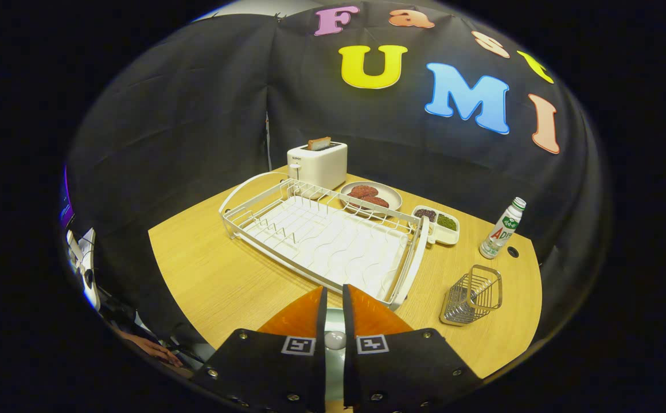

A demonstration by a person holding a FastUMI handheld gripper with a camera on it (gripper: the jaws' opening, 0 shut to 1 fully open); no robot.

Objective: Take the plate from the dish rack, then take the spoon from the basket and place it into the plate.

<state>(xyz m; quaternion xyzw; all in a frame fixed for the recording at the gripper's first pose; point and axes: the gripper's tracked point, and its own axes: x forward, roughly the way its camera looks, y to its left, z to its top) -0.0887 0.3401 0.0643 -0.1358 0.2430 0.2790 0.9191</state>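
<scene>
My gripper (334,288) hovers over the near edge of the wooden table (206,275), its fingers drawn close together. A small round white piece, which looks like the spoon's (334,339) end, sits in the narrow gap and both fingers seem to press on it. Behind it in the same gap shows a pale surface that looks like the plate (334,318), mostly hidden by the fingers. Just beyond the fingertips lies the white wire dish rack (416,252) with nothing in it. The wire basket (473,295) lies tipped on its side to the right of the fingers, holding nothing.
Behind the rack stand a white toaster (317,163) with a slice of bread, a plate of brown patties (371,196) and a divided dish of beans (439,223). A plastic bottle (502,229) stands beyond the basket. A person's hand (149,347) rests off the table's left.
</scene>
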